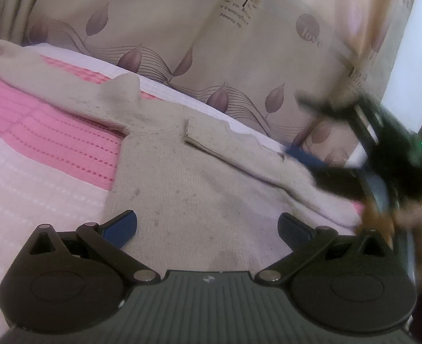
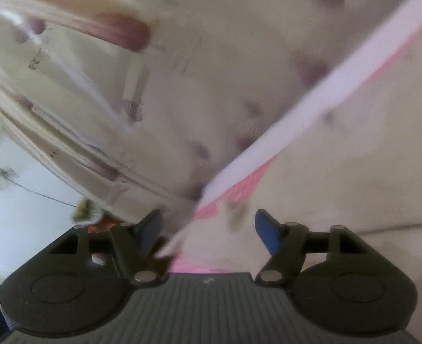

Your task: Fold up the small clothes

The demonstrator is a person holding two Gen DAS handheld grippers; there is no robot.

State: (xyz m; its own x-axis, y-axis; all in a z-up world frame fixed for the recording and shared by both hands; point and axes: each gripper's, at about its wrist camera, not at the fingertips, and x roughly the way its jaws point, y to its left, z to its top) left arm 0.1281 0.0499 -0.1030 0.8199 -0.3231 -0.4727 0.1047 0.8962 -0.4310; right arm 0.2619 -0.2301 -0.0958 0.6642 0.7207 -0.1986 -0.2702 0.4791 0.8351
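A small beige knit sweater [image 1: 182, 177] lies spread on a pink and white quilt [image 1: 39, 154], one sleeve reaching to the upper left. My left gripper [image 1: 208, 226] hovers open over the sweater's lower body, with nothing between its blue pads. My right gripper [image 1: 305, 154] appears blurred at the right of the left wrist view, at the sweater's right sleeve. In the right wrist view, the right gripper [image 2: 208, 229] is open, with a corner of beige cloth [image 2: 219, 235] lying between its spread fingers. That view is heavily blurred.
A beige curtain with purple leaf print [image 1: 182, 43] hangs just behind the bed's far edge. The quilt's white border [image 2: 311, 100] runs diagonally through the right wrist view. A white wall [image 2: 16, 215] shows at lower left.
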